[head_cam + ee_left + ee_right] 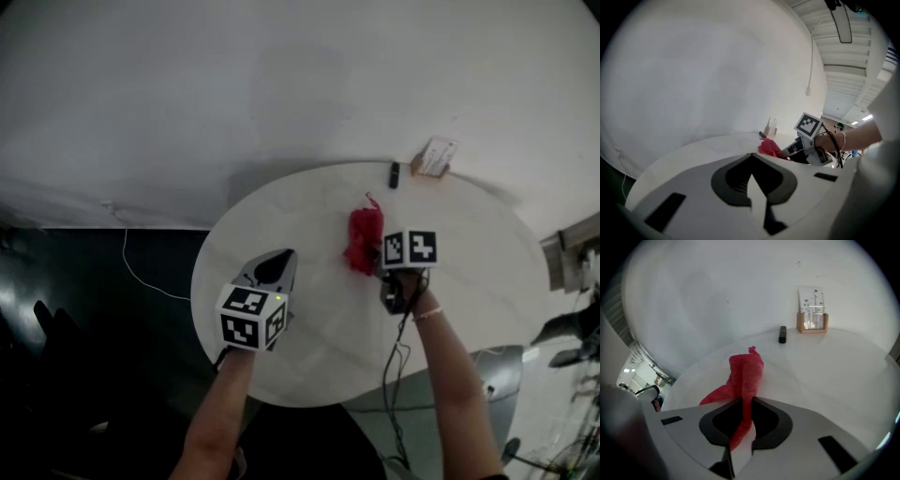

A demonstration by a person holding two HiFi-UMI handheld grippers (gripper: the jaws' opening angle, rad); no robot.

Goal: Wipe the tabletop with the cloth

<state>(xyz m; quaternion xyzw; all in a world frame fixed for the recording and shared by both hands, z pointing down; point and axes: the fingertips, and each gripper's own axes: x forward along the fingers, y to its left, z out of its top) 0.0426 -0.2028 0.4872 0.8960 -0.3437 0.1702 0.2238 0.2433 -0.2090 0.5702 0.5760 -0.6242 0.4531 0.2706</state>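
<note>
While the right gripper (744,404) has its jaws pinched tight on the near end of the red cloth (746,371), the rest of the cloth trails forward from its tips and lies bunched on the round table (309,220). The left gripper (751,157) hovers over the table off to the right gripper's left, its jaws closed together on nothing. The step in hand looks like the wipe itself, with much of the top not yet covered. The next move probably calls for pressing the cloth down and dragging it across, steering clear of the dark block (782,334) and card stand (812,317) farther ahead, right of the jaws.
</note>
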